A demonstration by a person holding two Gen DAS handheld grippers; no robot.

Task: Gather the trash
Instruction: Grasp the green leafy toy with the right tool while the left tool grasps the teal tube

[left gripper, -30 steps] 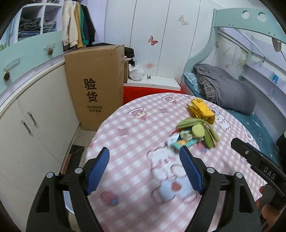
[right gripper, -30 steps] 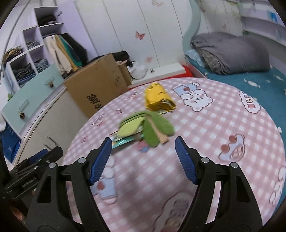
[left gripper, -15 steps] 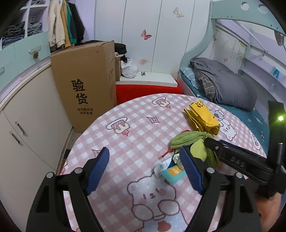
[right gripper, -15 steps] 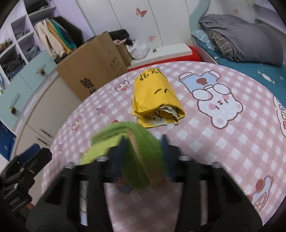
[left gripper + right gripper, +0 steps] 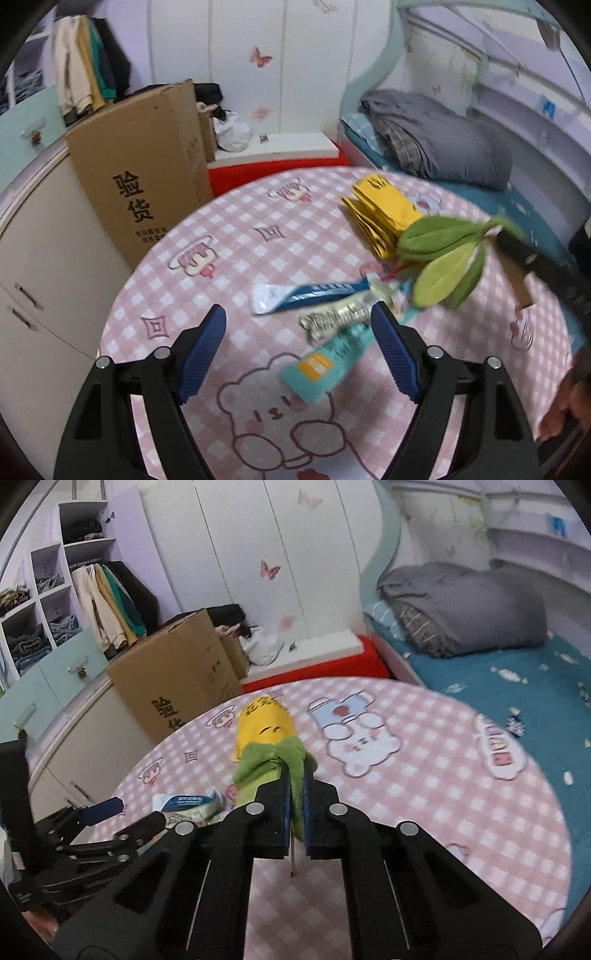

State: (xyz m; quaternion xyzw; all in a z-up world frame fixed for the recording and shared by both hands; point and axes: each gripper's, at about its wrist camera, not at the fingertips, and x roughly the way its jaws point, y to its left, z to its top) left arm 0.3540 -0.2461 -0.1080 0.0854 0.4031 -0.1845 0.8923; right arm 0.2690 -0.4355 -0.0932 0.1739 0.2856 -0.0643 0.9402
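Lifted now, green felt leaves (image 5: 443, 251) hang pinched in right claw (image 5: 295, 794).

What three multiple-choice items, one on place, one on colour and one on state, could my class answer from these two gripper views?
1. Where does the yellow folded bag lie?
A. on the bed
B. on the pink checked table
C. inside the cardboard box

2. What colour is the leafy item held by the right gripper?
A. green
B. red
C. white

3. What state is the left gripper in?
A. shut on a wrapper
B. shut on nothing
C. open

Answers: 1 B, the bag rests flat on the checked cloth; 2 A, green leaves stick out between the shut fingers; 3 C, its blue pads stand wide apart above the wrappers.
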